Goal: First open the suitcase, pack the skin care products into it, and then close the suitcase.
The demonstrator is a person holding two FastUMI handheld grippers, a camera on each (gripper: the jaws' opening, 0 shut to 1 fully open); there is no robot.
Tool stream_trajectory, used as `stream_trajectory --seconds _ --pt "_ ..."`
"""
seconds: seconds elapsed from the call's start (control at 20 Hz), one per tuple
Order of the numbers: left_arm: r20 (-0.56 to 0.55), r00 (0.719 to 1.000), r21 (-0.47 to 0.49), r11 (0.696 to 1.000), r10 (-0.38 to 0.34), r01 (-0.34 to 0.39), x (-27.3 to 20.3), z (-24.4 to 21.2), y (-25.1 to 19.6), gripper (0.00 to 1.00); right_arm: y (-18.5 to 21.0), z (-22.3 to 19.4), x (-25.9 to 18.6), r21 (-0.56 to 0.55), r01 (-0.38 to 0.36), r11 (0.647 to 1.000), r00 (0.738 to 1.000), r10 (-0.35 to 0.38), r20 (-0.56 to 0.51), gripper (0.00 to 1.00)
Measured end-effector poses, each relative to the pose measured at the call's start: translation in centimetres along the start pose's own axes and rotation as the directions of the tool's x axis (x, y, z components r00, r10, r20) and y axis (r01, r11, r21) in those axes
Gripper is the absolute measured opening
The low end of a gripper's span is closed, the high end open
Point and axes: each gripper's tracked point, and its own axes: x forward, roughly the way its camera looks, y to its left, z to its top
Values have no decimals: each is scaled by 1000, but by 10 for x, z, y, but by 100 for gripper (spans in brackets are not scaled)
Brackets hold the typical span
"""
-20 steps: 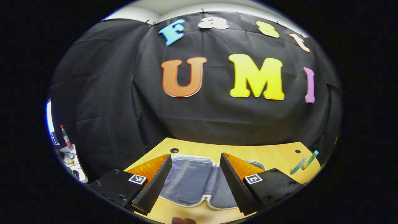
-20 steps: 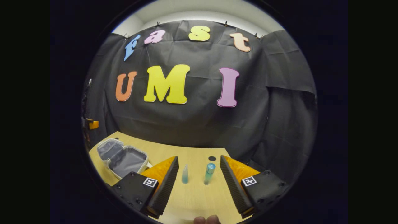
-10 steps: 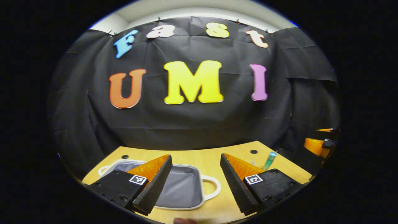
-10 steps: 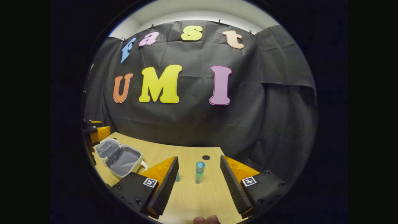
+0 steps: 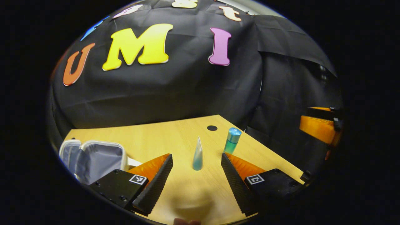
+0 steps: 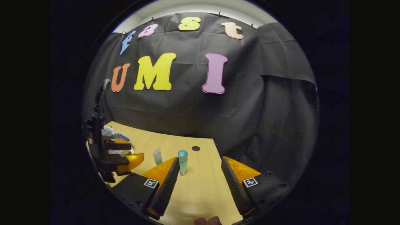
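Suitcase [image 5: 93,159] lies open at the surface's [image 5: 156,137] left edge; packing begins. Left gripper [image 5: 197,179], fingers spread, lines up on the tube [image 5: 197,154]: advance, then pinch. Right gripper [image 6: 200,182] spread too.

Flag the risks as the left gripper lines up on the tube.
1. The tube stands on its narrow end between the open left gripper fingers; a nudge could topple it.
2. The bottle stands close by, near the table edge, so a sweep might knock it off.
3. The right gripper is close; they could collide.
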Motion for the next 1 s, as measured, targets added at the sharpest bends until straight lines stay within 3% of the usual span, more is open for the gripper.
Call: stream_trajectory --seconds 0.35,0.65,0.75,0.85,0.9,0.95,1.0 --pt "-98 995 -51 998 36 -41 91 -55 6 99 -40 -15 23 25 48 999 998 -47 -33 80" --pt "-141 988 -33 997 59 -64 125 -71 9 94 -54 -34 40 50 45 998 996 -41 -78 78" --pt "-165 984 -24 997 69 -74 130 -77 12 83 -54 -42 44 64 34 997 995 -28 -99 80" --pt "-164 984 -14 997 71 -75 132 -75 10 83 -50 -45 48 77 21 997 994 -13 -107 80" --pt "-167 983 -2 997 79 -80 134 -75 10 70 -48 -46 50 78 16 997 994 -8 -108 79" --pt "-170 981 12 996 94 -94 135 -75 13 72 -45 -49 52 79 7 997 994 1 -108 79" --pt "-171 981 13 996 93 -92 134 -75 12 58 -41 -50 56 83 -3 997 994 12 -110 78"
